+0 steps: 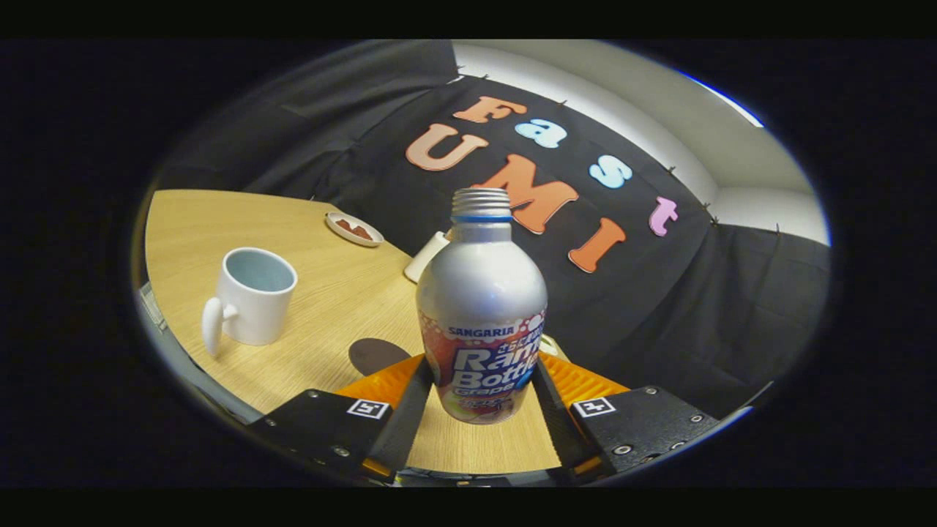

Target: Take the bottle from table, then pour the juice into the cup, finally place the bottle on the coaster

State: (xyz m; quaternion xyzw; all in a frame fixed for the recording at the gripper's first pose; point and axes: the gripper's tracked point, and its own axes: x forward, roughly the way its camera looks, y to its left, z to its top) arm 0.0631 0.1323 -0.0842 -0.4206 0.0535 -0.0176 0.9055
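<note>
Left of your fingers: white cup (252, 296) upright on wooden table (198, 227), handle toward you. Dark coaster (377, 354) just beside left finger. Small dish (354, 229) farther back. Your gripper (479, 384) pinches bottle (481, 307) low on body, both fingers pressing; bottle upright, uncapped, lifted off table.

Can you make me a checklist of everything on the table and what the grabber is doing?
Surface: wooden table, tilted in the gripper view.
Job's things: bottle, cap off, between the fingers; white cup beyond the fingers, apart from the bottle; dark coaster beside the bottle.
Clutter: small dish and a white object farther back.
Gripper: gripper shut on the bottle, which looks lifted.
Cables: nothing seen.
Surroundings: black cloth wall.
</note>
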